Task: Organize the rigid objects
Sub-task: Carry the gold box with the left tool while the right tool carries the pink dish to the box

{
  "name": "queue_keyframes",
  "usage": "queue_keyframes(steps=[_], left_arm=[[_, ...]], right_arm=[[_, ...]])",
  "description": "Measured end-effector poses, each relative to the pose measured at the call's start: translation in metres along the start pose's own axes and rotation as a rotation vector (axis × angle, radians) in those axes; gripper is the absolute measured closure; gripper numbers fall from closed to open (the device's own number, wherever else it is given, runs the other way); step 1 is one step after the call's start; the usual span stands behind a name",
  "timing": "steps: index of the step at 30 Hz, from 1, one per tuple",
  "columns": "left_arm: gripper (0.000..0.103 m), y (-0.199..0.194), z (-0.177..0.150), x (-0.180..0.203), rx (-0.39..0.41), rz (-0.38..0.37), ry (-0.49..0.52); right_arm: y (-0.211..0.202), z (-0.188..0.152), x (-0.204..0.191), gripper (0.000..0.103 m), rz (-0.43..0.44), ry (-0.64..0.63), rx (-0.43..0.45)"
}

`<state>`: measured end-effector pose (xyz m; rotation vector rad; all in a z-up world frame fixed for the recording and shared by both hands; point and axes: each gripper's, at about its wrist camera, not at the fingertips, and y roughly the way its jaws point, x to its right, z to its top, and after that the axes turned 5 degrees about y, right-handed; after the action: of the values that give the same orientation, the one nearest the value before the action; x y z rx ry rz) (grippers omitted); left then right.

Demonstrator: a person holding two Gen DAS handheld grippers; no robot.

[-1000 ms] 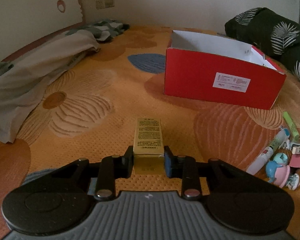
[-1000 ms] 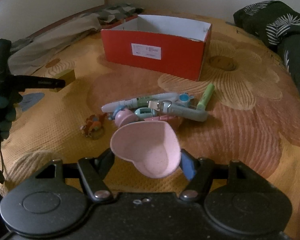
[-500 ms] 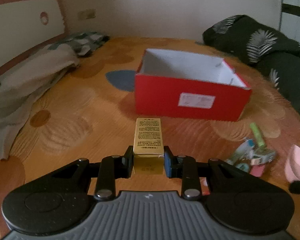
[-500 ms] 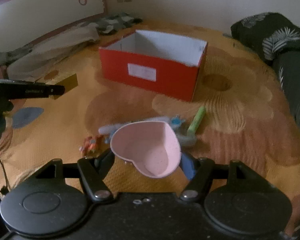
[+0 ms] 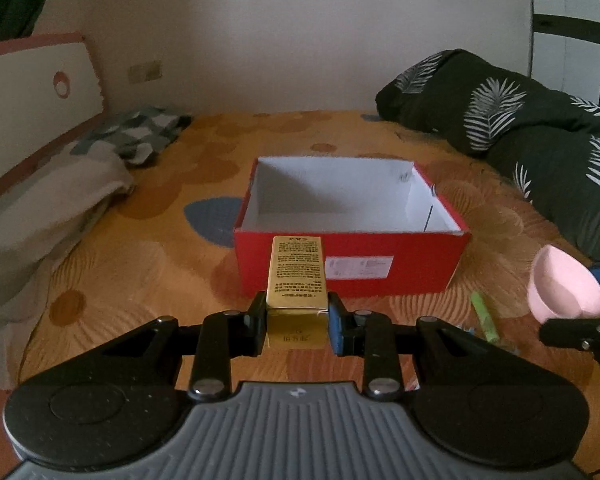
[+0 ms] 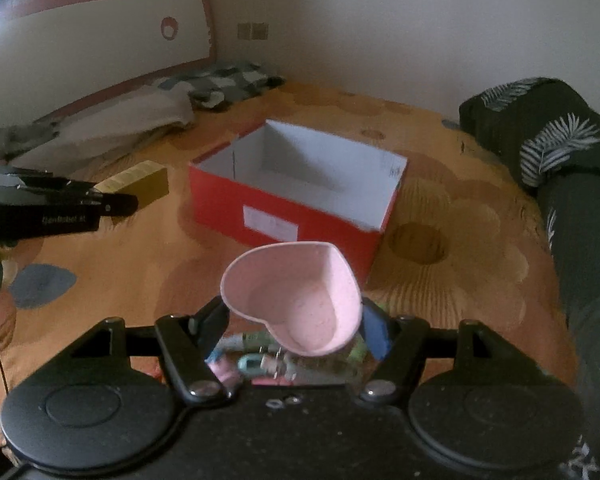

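Observation:
My left gripper (image 5: pixel 296 318) is shut on a small gold carton (image 5: pixel 296 272) and holds it in the air just in front of an open red box (image 5: pixel 352 268) with a white inside. My right gripper (image 6: pixel 294 322) is shut on a pink heart-shaped bowl (image 6: pixel 296 300) and holds it above the bed, in front of the red box (image 6: pixel 284 216). The bowl also shows at the right edge of the left wrist view (image 5: pixel 564 284). The gold carton shows at the left of the right wrist view (image 6: pixel 138 182).
Small items lie on the orange bedspread below the right gripper: a green marker (image 5: pixel 484 316) and several small toys and pens (image 6: pixel 260 360). A dark leaf-print duvet (image 5: pixel 520 128) lies at the right. Grey bedding (image 5: pixel 60 192) and a headboard (image 6: pixel 100 40) are at the left.
Both grippers have risen and moved toward the red box with their objects. The box now looks closer and its inside shows more.

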<state>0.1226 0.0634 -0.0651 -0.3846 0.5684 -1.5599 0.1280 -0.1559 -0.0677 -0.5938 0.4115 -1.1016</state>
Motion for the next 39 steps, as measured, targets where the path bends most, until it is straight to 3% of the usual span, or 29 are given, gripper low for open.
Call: queue_keyframes(steps=[20,31,39], left_arm=[[0.074,0.057,0.069,0.001,0.051,0.005,0.062],[0.074,0.119,0.088,-0.003,-0.014,-0.009,0.051],[0.074,0.165,0.086,0.005,-0.096,-0.019,0.034]], right_arm=[[0.06,0.08,-0.001,0.034,-0.073,-0.052,0.065],[0.122,0.102,0.011,0.034,-0.122,-0.008,0.026],[0.162,0.093,0.018,0.034,-0.146,0.027,-0.051]])
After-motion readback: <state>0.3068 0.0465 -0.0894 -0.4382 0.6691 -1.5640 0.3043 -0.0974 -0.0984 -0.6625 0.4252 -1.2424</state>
